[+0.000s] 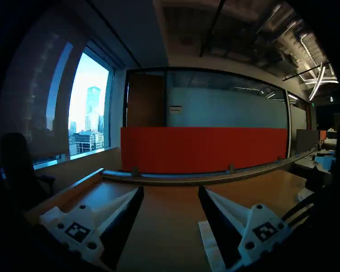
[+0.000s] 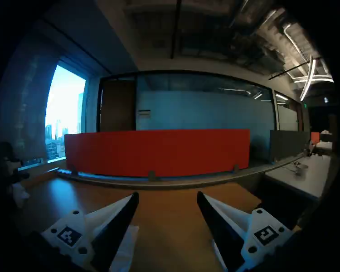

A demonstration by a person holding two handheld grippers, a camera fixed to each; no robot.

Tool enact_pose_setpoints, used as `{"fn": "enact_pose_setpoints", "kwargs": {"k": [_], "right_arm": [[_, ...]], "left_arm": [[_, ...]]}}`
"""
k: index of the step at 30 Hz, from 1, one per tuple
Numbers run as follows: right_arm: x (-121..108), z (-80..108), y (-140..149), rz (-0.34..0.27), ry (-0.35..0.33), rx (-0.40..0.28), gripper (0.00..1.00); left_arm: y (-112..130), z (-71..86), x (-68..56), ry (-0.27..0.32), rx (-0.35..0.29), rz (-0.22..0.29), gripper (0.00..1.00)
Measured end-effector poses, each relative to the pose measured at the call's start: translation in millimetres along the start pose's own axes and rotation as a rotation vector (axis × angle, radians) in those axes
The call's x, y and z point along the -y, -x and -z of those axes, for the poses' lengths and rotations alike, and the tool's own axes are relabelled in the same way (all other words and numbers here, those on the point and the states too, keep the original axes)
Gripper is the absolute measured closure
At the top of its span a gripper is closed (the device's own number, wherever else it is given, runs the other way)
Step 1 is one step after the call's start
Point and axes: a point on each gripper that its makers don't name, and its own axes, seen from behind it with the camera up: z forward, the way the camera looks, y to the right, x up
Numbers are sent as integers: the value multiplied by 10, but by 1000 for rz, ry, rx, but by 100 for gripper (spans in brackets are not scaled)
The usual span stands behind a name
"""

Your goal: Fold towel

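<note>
The left gripper was held low over a wooden desk, released, its fingers spread wide with nothing between them. An edge of the white towel lay beneath the finger at the right of its view. The right gripper was likewise spread open and empty, with towel cloth showing under both its fingers. Ahead of both stood a red partition, with a bright window off to the left.
</note>
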Motion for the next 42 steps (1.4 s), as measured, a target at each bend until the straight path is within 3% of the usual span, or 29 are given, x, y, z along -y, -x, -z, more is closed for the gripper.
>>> {"fn": "enact_pose_setpoints", "kwargs": {"k": [9,21,27,35,42], "right_arm": [[-54,40,-476,18,16,-1,0],[49,45,-631,31,-36,26,1],[268,83,-521,101,-140,84,1],[637,180,-281,184,-324,197,0],[844,253,-110,231,-423,265,0]], "left_arm": [[-298,53,-61,2,27,5,11],[-375,126,-154,34,86,-11,11],[-326,151,-267,92,138,-30,11],[-166,205,-508,212,226,-63,11],[7,250,-619,286,284,-99,11]]}}
